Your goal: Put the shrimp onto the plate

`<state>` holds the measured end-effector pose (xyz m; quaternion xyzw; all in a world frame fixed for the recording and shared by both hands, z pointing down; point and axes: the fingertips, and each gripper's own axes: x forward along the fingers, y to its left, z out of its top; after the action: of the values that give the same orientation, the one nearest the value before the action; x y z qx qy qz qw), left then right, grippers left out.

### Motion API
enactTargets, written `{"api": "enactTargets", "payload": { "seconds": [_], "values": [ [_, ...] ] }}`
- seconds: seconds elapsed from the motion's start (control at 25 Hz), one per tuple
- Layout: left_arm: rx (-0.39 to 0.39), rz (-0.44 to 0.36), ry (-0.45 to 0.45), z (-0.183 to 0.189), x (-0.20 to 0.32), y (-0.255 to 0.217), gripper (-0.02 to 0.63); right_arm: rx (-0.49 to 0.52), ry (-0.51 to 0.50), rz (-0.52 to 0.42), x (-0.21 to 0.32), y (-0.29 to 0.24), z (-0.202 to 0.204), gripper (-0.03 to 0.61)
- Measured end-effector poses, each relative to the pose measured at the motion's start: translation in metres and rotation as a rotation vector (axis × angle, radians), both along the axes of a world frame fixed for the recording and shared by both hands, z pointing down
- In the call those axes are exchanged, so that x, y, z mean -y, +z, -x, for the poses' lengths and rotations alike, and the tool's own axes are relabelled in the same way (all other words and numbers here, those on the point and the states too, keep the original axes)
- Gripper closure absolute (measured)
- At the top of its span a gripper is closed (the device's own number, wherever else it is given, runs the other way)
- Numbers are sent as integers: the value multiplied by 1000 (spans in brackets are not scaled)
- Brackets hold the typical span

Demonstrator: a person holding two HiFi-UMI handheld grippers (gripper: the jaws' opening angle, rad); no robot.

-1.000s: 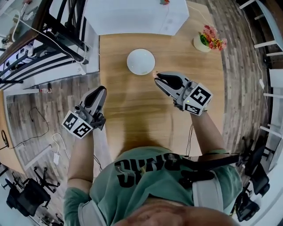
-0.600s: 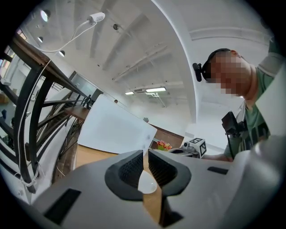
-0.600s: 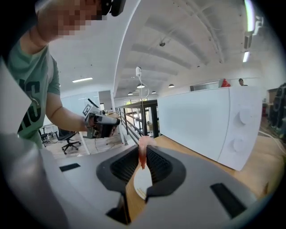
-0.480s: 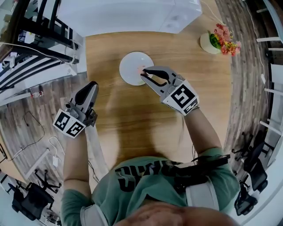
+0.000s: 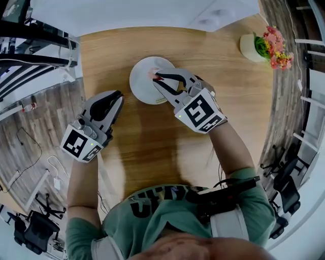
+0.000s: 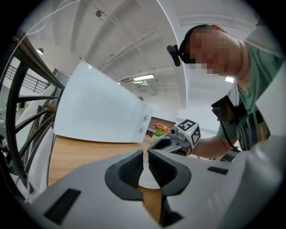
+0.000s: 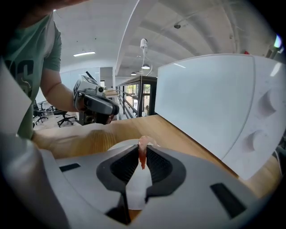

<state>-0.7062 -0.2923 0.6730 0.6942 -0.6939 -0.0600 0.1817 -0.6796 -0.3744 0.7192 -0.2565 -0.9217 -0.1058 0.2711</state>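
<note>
**Head view.** R gripper (image 5: 155, 76) reaches over the white plate (image 5: 141, 87), tips above the plate's far part. Shrimp (image 5: 152, 74) shows as a small pink-orange piece at the tips. Whether it touches the plate: can't tell here. L gripper (image 5: 117, 95) sits over the wooden table (image 5: 223, 76), just left of the plate and apart from it. White appliance (image 5: 152, 12) stands at the table's far edge. Flower pot (image 5: 268, 46) stands at the far right corner, well apart from the plate.

**Left gripper view.** Jaws closed to a thin slit, pads nearly touching, nothing between them. Part of the plate shows below, through the gap. R gripper is visible beyond, w/ its marker cube facing up. The appliance is at left, the flowers behind.

**Right gripper view.** Jaws clamped on the shrimp: pads press both sides and the pink tip sticks up past them. Opening is narrow, only as wide as the shrimp. Plate lies directly under and ahead of the jaws. L gripper is seen at left, over the table. The appliance fills the right side.
</note>
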Motion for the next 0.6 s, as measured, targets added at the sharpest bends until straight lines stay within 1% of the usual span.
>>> {"api": "enactTargets", "payload": {
  "seconds": [0.16, 0.28, 0.36, 0.6],
  "values": [
    [9, 3, 10, 0, 0, 11, 574, -3, 3, -19, 2, 11, 10, 523],
    [13, -2, 7, 4, -1, 13, 574, -12, 8, -57, 5, 17, 14, 523],
    [15, -4, 4, 6, 0, 13, 574, -11, 1, -67, 5, 20, 17, 523],
    [17, 39, 14, 4, -2, 23, 574, -12, 8, -97, 9, 25, 23, 523]
  ]
}}
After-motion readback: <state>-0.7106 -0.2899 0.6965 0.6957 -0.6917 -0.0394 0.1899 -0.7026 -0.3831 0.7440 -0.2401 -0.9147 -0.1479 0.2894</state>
